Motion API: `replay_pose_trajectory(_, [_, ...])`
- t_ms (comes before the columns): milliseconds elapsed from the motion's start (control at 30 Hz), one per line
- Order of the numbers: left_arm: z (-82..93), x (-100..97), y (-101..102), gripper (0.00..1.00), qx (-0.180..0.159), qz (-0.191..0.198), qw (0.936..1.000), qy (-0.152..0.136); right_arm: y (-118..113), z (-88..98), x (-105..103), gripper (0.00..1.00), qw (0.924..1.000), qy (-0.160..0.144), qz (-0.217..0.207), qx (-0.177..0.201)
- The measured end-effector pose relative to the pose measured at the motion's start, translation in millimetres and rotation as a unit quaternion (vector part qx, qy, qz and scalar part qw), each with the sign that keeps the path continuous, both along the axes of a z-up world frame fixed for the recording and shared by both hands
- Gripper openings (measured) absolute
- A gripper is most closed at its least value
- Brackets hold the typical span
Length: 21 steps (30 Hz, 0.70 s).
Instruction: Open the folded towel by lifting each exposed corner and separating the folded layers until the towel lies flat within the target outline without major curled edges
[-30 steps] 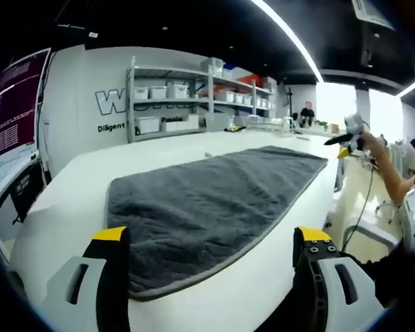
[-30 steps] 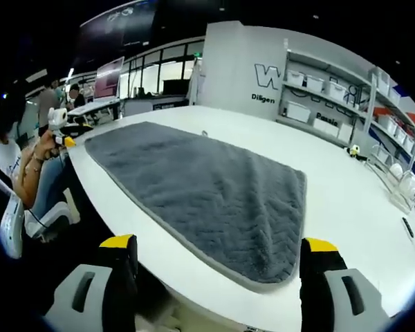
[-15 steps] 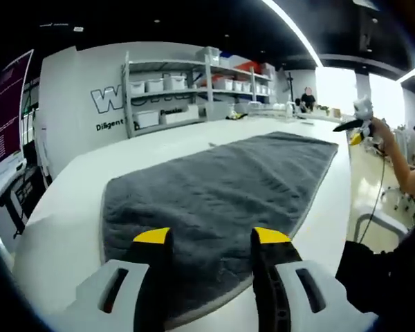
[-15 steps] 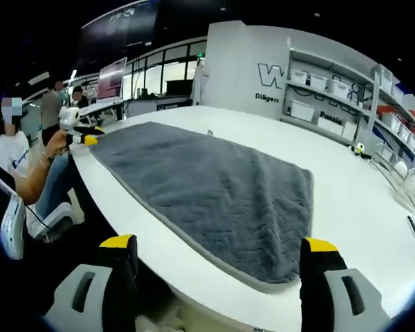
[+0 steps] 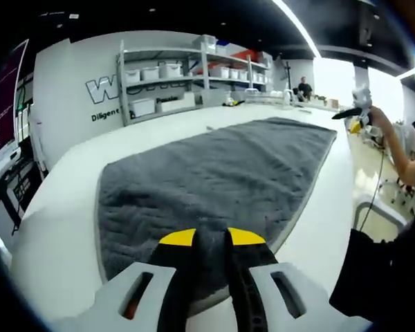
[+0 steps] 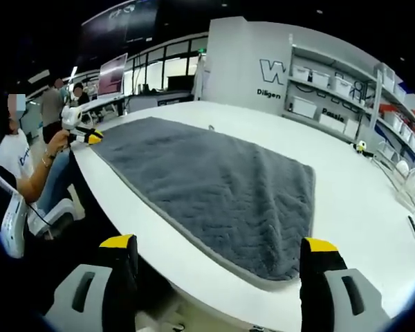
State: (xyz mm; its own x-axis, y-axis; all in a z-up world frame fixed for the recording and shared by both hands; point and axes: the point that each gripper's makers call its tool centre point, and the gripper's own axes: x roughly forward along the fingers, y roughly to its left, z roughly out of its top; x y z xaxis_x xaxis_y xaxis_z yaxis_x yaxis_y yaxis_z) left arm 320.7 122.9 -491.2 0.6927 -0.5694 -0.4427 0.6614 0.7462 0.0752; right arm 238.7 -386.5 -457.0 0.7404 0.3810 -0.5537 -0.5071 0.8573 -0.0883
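**Q:** Where is the towel?

**A:** From my left gripper view, the gray towel (image 5: 214, 173) lies spread along a white table (image 5: 62, 200), its long side running away from me toward the far end. Its near short edge sits close to the table's front edge. In my right gripper view the same towel (image 6: 214, 187) stretches from the left side toward the right, and its surface looks mostly smooth, with a thin paler hem around the border.

**Q:** What is your left gripper doing?

**A:** My left gripper (image 5: 211, 238) has its 2 yellow-tipped jaws drawn nearly together, with a fold of the towel's near edge pinched in the narrow gap between them.

**Q:** And the right one?

**A:** My right gripper (image 6: 218, 243) has its jaws spread wide, with nothing between them. It hangs off the table's front edge, apart from the towel.

**Q:** Anything else around?

**A:** A shelving unit (image 5: 187, 76) with white bins stands against the far wall. In my left gripper view a hand (image 5: 373, 121) holds the other gripper out at the right. In my right gripper view a seated person (image 6: 28, 166) at the left holds a gripper (image 6: 79, 128) beside the towel's far corner; I cannot tell whether it touches the cloth.
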Motion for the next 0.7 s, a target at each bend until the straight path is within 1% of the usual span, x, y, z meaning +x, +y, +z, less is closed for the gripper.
replay_pose_trajectory(133, [-0.7,-3.1,1,0.07,0.001,-0.003,1.0,-0.001,3,2.4,0,0.99,1.0,0.0,0.004,-0.002])
replay_pose_trajectory(200, [-0.7,-4.9,2,0.06,0.005,-0.003,1.0,-0.002,5,2.5,-1,0.99,1.0,0.001,0.007,-0.005])
replay_pose_trajectory(500, [-0.8,-15.1,8,0.06,0.005,0.001,1.0,-0.002,10,3.0,-1,0.99,0.9998,0.005,0.014,-0.01])
replay_pose_trajectory(700, [-0.7,-22.8,12,0.06,0.009,0.002,1.0,-0.001,11,-0.1,-2,0.99,0.9997,0.011,0.017,-0.013])
